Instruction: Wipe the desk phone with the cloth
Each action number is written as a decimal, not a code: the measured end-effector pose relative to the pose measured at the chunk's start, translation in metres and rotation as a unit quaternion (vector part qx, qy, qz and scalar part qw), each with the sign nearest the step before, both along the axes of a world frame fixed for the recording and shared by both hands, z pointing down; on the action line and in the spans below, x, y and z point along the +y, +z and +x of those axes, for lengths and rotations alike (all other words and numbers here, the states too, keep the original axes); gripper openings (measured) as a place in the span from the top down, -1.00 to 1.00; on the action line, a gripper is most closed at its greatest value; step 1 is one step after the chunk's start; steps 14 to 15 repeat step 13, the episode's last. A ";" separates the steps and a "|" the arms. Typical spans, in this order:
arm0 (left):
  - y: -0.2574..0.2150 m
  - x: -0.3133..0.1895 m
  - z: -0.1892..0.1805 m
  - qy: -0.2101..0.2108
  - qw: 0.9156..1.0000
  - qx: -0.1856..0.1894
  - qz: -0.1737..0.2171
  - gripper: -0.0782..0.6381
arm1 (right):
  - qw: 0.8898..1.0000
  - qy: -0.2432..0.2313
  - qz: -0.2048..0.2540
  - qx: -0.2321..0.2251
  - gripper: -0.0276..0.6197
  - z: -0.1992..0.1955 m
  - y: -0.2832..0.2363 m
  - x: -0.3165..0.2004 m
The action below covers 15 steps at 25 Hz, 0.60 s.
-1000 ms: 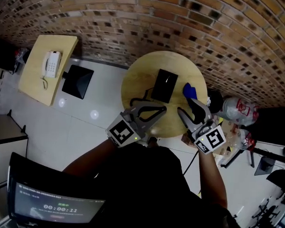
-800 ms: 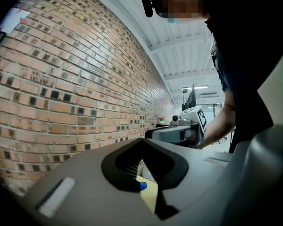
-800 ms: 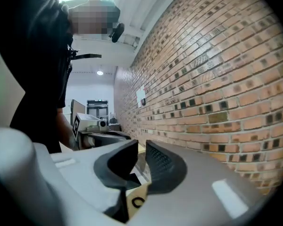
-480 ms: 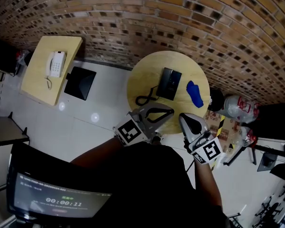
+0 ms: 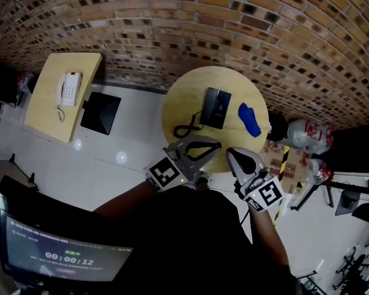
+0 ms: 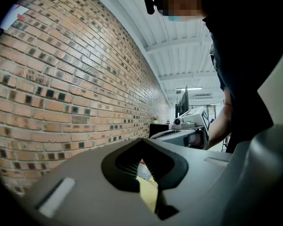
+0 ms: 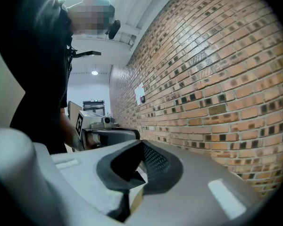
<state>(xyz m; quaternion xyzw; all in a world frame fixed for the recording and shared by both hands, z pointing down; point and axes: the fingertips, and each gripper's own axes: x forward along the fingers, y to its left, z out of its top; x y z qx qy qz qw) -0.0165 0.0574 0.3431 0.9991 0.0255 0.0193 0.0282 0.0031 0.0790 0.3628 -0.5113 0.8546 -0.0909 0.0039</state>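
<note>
A black desk phone (image 5: 215,107) lies on the round wooden table (image 5: 178,100), its coiled cord (image 5: 187,128) trailing toward the near edge. To the phone's right lies a blue cloth (image 5: 248,119), untouched. My left gripper (image 5: 218,144) hovers at the table's near edge, shut with nothing in it. My right gripper (image 5: 229,151) is beside it, short of the cloth, also shut and empty. In the left gripper view my left gripper's (image 6: 142,139) tips meet, and in the right gripper view my right gripper's (image 7: 142,141) tips do the same. Both point level at the brick wall.
A brick wall (image 5: 246,23) runs behind the table. At the left stands a second table (image 5: 43,112) with a white phone (image 5: 68,88) and a black seat (image 5: 100,108). A clear plastic bag (image 5: 304,137) and clutter sit at the right. A monitor (image 5: 61,251) is at lower left.
My right gripper has closed from open and pulled back from the blue cloth toward my body. The left gripper has drawn back slightly too. Phone and cloth stay put.
</note>
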 end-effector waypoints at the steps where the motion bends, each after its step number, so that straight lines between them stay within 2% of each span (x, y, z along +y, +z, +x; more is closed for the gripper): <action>1: 0.001 0.000 0.000 0.000 1.000 -0.001 0.000 0.77 | 1.000 -0.001 -0.001 0.000 0.91 0.001 0.002 0.000; 15: 0.004 -0.008 -0.006 -0.011 1.000 -0.008 -0.002 0.77 | 1.000 -0.003 0.002 0.000 0.91 0.001 0.001 -0.007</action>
